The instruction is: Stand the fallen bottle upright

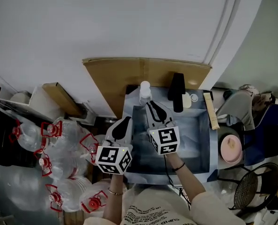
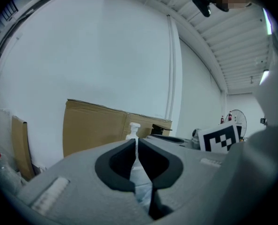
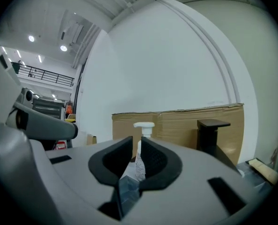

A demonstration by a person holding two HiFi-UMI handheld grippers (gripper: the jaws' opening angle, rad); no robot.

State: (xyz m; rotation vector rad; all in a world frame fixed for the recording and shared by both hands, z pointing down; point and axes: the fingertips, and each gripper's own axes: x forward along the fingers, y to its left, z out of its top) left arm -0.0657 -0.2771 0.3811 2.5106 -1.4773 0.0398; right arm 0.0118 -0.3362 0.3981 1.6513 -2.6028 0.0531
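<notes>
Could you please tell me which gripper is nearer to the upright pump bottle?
Right. The right gripper sits just short of the pump bottle; the left gripper is farther back, toward the person.

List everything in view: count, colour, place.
pump bottle: one, white, upright at the table's far edge
stand: one, black, right of the bottle
cardboard sheet: one, brown, against the wall behind the table
table cover: one, blue-grey, spread over the table
wooden strip: one, pale, along the table's right edge
water jugs: several, clear with red handles, on the floor at left
round dish: one, pink, right of the table
wire stool: one, black, lower right
left gripper: grey, black pads, jaws together, empty, at the table's left edge
right gripper: same colours, jaws nearly together, empty, just short of the bottle
</notes>
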